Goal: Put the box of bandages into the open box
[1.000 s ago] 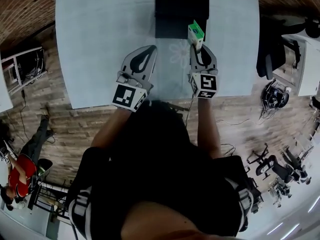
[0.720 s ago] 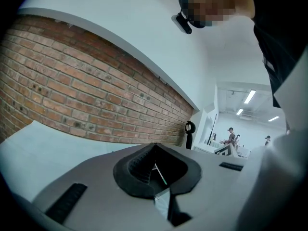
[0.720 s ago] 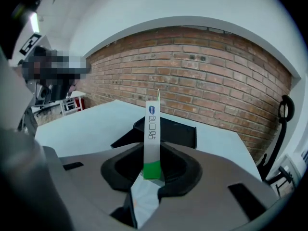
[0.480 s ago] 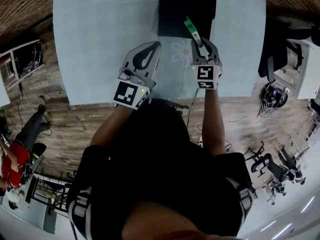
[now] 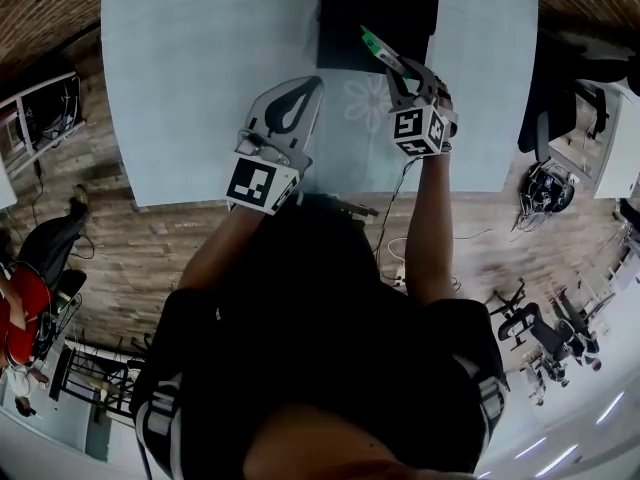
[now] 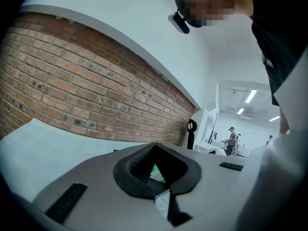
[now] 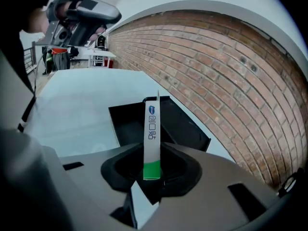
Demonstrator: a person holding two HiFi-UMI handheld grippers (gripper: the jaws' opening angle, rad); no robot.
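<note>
The pale blue-grey surface [image 5: 200, 68] carries a black open box [image 5: 345, 8] lying flat at its far edge, just beyond the tips of the right claw [image 5: 398, 69] and right of the left claw [image 5: 308, 86], with a faint flower-shaped mark [image 5: 362, 103] between the two claws.

Thin printed card, that was the box of bandages [image 7: 152, 138], smooth with a faint sheen, white with a green band, set between dull black rubbery-looking pads [image 7: 115, 173] in the matt grey plastic jaws of the right gripper [image 5: 398, 68]. The open box [image 5: 395, 3] showed flat black and matt, no shine at all, on a counter [image 5: 200, 58] that looked pale, smooth and matt. The left gripper [image 5: 312, 86] wore the same dull grey plastic shell, a rough red brick wall [image 6: 72, 90] ran behind, and a grainy wood-plank floor [image 5: 150, 238] lay below.
</note>
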